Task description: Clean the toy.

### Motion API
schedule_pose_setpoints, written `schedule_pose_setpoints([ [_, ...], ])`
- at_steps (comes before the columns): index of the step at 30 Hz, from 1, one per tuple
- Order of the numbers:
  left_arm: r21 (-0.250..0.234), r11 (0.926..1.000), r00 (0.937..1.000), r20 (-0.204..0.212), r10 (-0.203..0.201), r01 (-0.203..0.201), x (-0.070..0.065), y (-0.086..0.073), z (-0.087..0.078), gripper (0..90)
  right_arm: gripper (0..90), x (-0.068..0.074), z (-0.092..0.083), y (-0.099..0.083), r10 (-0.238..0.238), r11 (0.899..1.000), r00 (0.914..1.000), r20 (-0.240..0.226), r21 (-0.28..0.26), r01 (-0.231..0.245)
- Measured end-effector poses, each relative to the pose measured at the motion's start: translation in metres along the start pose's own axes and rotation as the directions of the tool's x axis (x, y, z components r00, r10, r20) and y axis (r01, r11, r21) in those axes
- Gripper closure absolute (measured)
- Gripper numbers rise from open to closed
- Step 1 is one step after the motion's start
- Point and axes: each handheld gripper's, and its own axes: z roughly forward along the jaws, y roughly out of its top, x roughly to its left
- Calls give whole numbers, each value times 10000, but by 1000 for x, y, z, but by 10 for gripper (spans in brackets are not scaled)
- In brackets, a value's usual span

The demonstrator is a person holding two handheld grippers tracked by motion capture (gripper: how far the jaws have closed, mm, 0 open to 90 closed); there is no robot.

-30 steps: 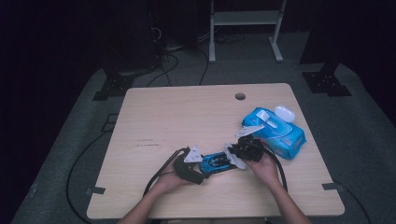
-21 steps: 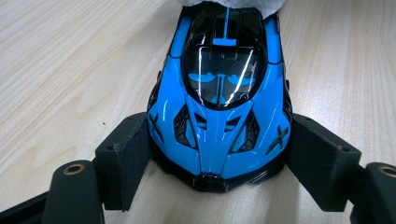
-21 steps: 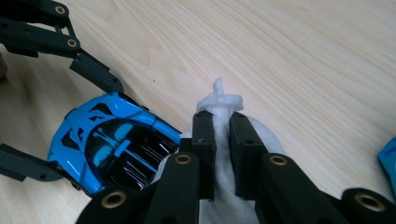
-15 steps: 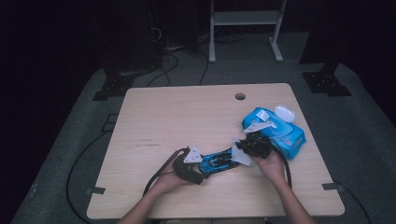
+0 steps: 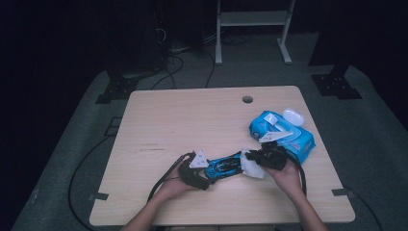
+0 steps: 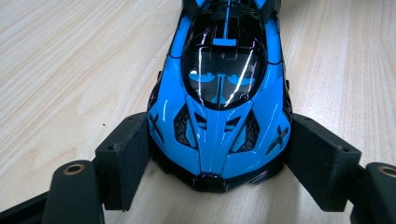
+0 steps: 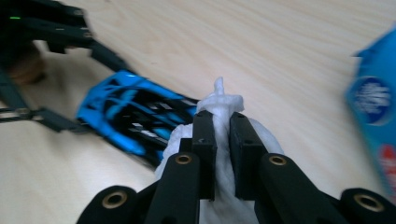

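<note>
blue toy car (image 5: 223, 166) mid-table, wipe (image 5: 251, 165) at tail

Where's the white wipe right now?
In the high view the white wipe is pinched in the right gripper, at the blue toy car's right end, near the wipes pack.

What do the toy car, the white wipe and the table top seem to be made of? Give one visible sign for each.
Toy car: glossy painted plastic or metal; sharp reflections streak its body.
White wipe: soft, matte nonwoven cloth; it bunches and creases between the jaws.
Table top: pale wood or wood-look laminate; grain lines show.
</note>
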Motion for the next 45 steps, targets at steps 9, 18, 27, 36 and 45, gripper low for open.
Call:
schedule_pose_setpoints([
  [9, -3, 10000, 10000, -19, -17, 17, 0, 0, 0, 252, 817, 65, 54, 24, -1618, 9852, 9800, -1156, 379, 1672],
  [18, -20, 10000, 10000, 24, -14, 14, 0, 0, 1, 252, 817, 69, 54, 17, -2064, 9766, 9776, -409, 528, 2084],
  [27, -40, 10000, 10000, -13, -73, 73, -1, 0, 1, 252, 816, 88, 82, 27, -2556, 9653, 9661, -351, 465, 2571],
  [36, -58, 10000, 10000, 14, 7, -7, 0, 0, 1, 252, 818, 51, 73, 31, -1351, 9896, 9897, 463, 562, 1325],
  [45, -84, 10000, 10000, -15, -18, 18, 0, 0, 1, 252, 817, 57, 69, 32, -2122, 9751, 9758, 534, 768, 2079],
])
